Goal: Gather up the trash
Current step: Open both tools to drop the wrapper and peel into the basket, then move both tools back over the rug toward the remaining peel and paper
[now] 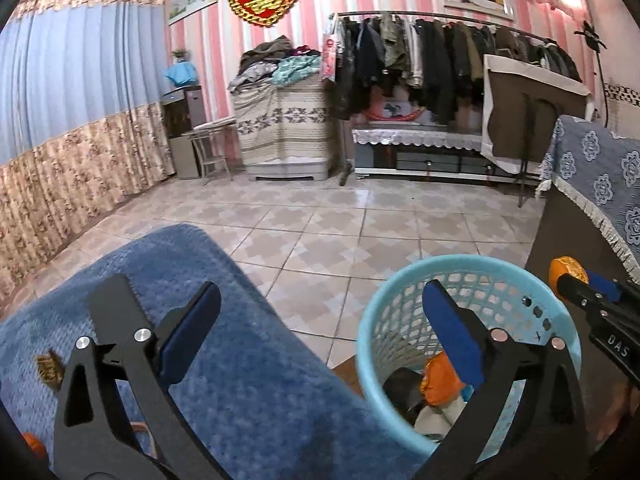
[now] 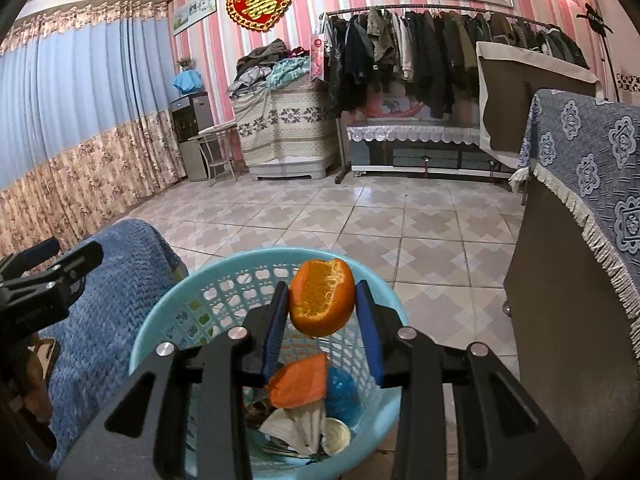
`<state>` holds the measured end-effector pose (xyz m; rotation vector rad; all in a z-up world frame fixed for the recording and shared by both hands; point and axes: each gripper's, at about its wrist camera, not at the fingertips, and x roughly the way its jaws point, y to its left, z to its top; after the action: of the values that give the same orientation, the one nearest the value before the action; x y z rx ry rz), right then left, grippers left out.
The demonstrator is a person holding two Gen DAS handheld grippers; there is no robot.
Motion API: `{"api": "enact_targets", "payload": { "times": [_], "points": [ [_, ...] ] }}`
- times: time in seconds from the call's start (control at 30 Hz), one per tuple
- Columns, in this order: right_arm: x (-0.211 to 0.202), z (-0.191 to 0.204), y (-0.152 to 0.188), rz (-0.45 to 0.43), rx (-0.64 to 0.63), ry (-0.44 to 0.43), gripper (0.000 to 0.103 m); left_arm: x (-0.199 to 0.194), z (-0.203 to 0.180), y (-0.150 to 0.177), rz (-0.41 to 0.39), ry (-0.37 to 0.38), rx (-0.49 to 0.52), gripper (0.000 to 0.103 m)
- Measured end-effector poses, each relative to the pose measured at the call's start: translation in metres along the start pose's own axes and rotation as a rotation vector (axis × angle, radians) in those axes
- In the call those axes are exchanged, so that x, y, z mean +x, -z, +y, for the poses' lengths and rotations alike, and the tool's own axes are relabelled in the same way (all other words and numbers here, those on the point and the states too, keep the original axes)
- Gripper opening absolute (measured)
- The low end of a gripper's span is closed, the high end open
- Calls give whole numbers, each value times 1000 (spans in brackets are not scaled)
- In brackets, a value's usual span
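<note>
A light blue mesh basket (image 1: 460, 260) (image 2: 248, 256) stands on the floor beside a blue blanket (image 1: 224, 380) (image 2: 120, 280). It holds an orange peel piece (image 2: 298, 380), white paper (image 2: 296, 424) and other scraps. My right gripper (image 2: 321, 288) is shut on a torn orange peel (image 2: 322, 304) just above the basket's mouth. The left wrist view shows that peel (image 1: 568, 270) at the right edge. My left gripper (image 1: 320, 292) is wide open with nothing between its fingers. One of its fingers hangs over the blanket and the other over the basket.
A small brown scrap (image 1: 48, 368) lies on the blanket at the left. A brown cabinet (image 2: 560, 320) draped with a blue-grey cloth (image 2: 592, 168) stands close on the right. Tiled floor (image 2: 360, 220) stretches ahead to a clothes rack (image 2: 440, 48) and a covered chest (image 2: 288, 132).
</note>
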<state>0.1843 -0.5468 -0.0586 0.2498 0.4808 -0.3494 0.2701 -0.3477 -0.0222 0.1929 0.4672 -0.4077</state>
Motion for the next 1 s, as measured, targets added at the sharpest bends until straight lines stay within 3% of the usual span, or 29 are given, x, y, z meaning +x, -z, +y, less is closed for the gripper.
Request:
{"api": "enact_targets", "payload": {
  "times": [0.3, 0.37, 0.43, 0.63, 0.83, 1.0],
  "points": [
    [16, 28, 10, 39, -32, -6, 36, -13, 20, 2, -3, -77, -21, 98],
    [19, 30, 12, 44, -36, 10, 41, -16, 23, 4, -5, -86, -25, 98],
    [18, 30, 13, 41, -30, 15, 65, -18, 27, 6, 3, -91, -32, 98],
    [10, 30, 10, 9, -27, 31, 84, -23, 36, 12, 17, -102, -51, 98],
    [11, 34, 6, 6, -68, 77, 95, -38, 53, 12, 6, -106, -88, 98],
    [6, 39, 6, -2, -87, 87, 96, -54, 70, 13, -1, -114, -104, 98]
  ]
}}
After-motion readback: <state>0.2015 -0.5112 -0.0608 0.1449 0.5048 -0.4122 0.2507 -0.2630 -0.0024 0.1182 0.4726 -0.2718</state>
